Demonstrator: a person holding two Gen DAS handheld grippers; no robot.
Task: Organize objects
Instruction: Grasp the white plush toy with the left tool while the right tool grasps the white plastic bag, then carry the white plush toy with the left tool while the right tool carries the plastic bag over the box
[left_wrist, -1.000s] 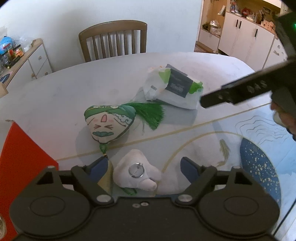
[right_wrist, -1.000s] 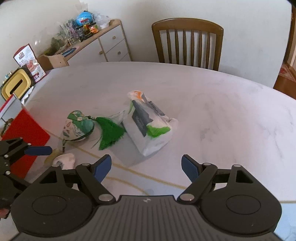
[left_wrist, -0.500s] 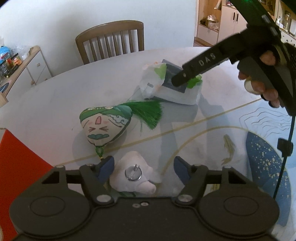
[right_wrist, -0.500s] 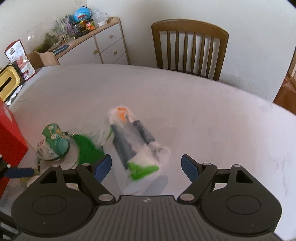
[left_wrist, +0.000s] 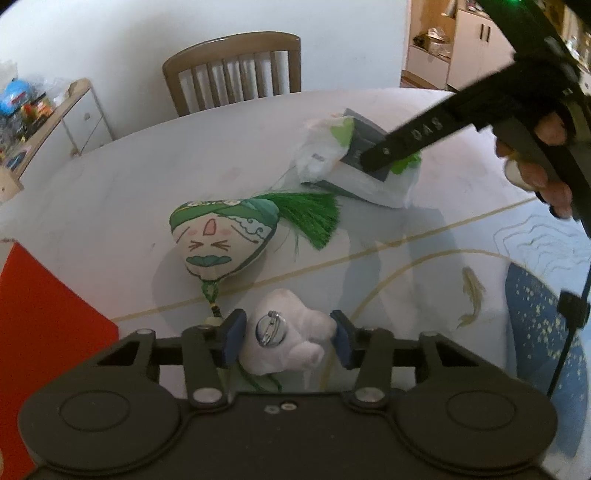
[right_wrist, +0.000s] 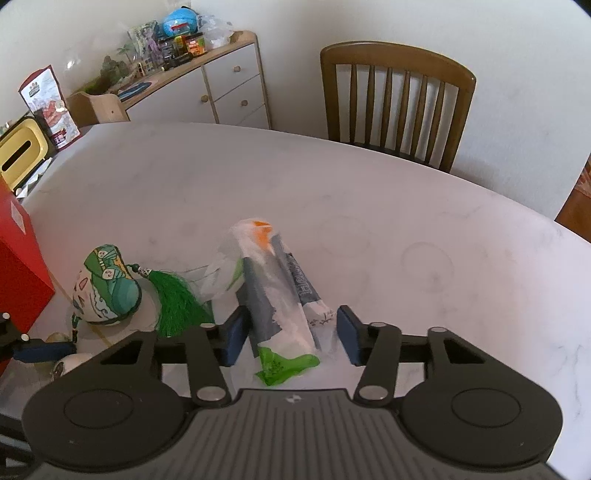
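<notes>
Nearest first, left wrist view: left gripper (left_wrist: 288, 341) tilted down at the tabletop (left_wrist: 129, 177), jaws closing around the white plush brooch (left_wrist: 286, 341); the right-hand pad looks to touch the plush, the left-hand pad just beside it with a sliver of gap, so not yet a firm grasp; brooch lies pin-side up, dead ahead at 12 o'clock between the pads, its long axis running roughly 10 to 4 across the jaw line. Beyond it at 11 o'clock, the green face sachet (left_wrist: 221, 240) with its tassel (left_wrist: 314, 218) pointing to 2 o'clock; red box (left_wrist: 44, 314) at 9 o'clock.

Right wrist view: right gripper (right_wrist: 291, 336) straddles the plastic-wrapped packet (right_wrist: 280, 291), jaws closing; the left-hand pad lies against the wrap, the other stands apart, so judged not clamped; packet's long axis runs 12 to 6, straight along the gripper's line, green end nearest the camera. Each hand is nearer its own thing; the two are well apart.

Views differ: left view shows the right gripper's finger (left_wrist: 406, 144) lying over the packet from 2 o'clock, and the person's hand (left_wrist: 535, 158) behind it; right view shows the left gripper's pad (right_wrist: 40, 349) at 8 o'clock beside the brooch's edge. Farthest: chair (right_wrist: 399, 103), cabinet (right_wrist: 229, 85).
</notes>
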